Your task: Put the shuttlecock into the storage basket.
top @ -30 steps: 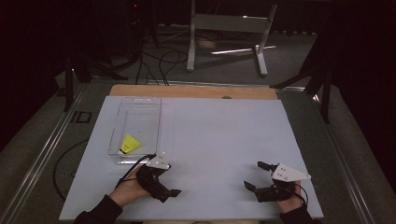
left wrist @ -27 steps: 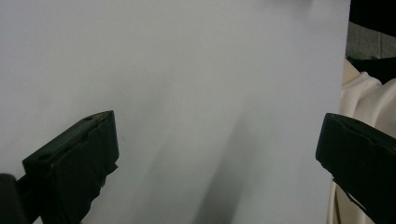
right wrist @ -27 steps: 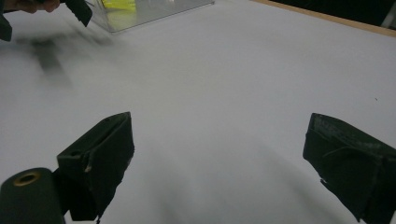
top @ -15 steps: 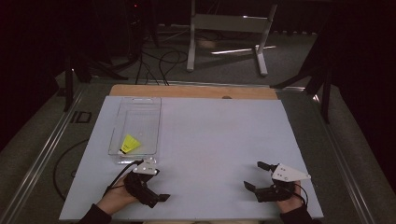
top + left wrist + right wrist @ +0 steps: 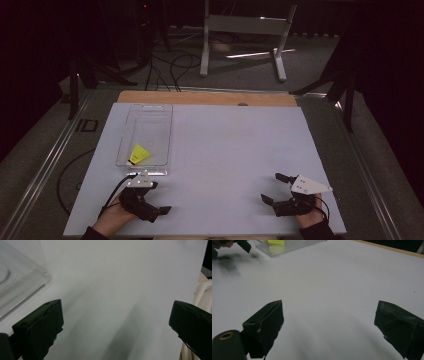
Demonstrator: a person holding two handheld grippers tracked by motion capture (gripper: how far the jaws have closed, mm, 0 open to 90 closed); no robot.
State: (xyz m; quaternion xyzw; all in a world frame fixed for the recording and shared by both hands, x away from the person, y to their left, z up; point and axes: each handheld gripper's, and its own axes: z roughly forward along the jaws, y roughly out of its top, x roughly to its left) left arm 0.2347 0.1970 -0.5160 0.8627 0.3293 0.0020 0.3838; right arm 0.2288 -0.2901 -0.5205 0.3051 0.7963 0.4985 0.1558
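Note:
A clear plastic tray (image 5: 150, 114) lies on the left of the white table sheet (image 5: 235, 145), with a small yellow object (image 5: 139, 154) in its near end. Just in front of the tray's near edge, my left gripper (image 5: 156, 204) is held low, open and empty. In the left gripper view its jaws (image 5: 116, 322) stand wide apart over bare sheet, the tray corner (image 5: 22, 282) at the left. My right gripper (image 5: 270, 187) rests open at the near right. Its own view (image 5: 329, 325) shows nothing between the jaws, with the tray (image 5: 287, 248) far off.
A wooden strip (image 5: 200, 97) runs along the table's far edge. A metal stand (image 5: 240, 25) and cables (image 5: 170, 65) are on the dark floor beyond. Pale cloth (image 5: 205, 292) hangs past the sheet's edge in the left gripper view.
My left gripper has drifted left and back toward the near edge and turned a little. The right gripper has stayed put.

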